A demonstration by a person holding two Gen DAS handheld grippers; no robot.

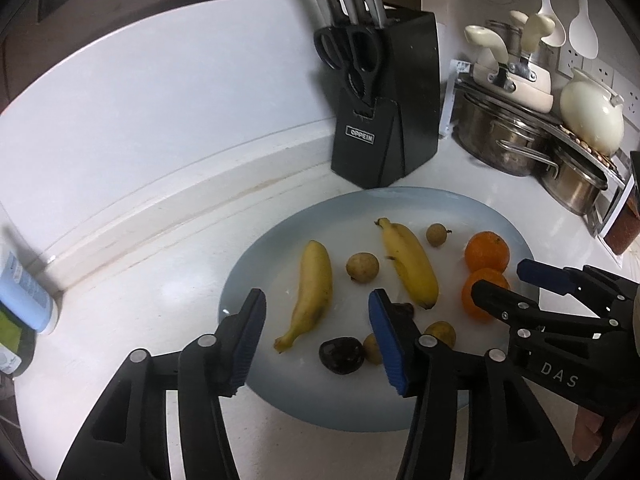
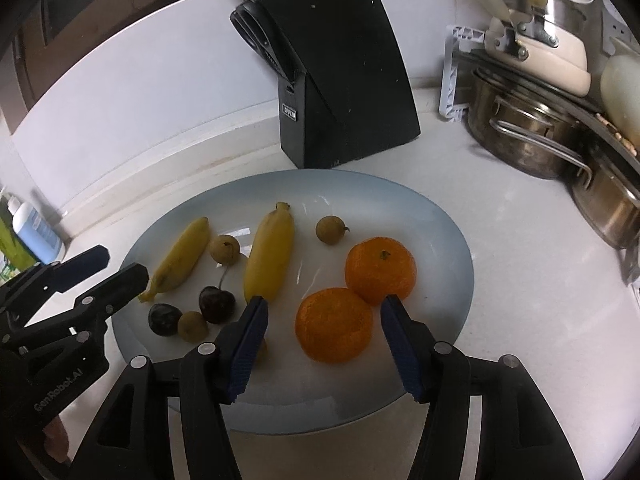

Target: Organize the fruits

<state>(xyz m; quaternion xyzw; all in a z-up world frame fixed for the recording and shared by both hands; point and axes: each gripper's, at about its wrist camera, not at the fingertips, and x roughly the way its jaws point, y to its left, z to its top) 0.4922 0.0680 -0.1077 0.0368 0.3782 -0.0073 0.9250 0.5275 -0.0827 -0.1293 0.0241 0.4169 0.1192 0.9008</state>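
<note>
Your right wrist view shows a cherry stem that your left wrist view hides. Left gripper (image 1: pixel 316 336) spread, holding nothing, over the smaller banana (image 1: pixel 312 292). Right gripper (image 2: pixel 324 344) spread around the near tangerine (image 2: pixel 334 325), apart from it. Glossy oval plate (image 2: pixel 440 216); matte knife block (image 2: pixel 340 60) labelled "OPPEIN".

Right gripper (image 2: pixel 324 344) fingers spread, straddling near orange (image 2: pixel 334 325) on plate (image 2: pixel 440 216). Second orange (image 2: pixel 380 270) touches it behind. Knife block (image 2: pixel 344 68) beyond plate.
</note>
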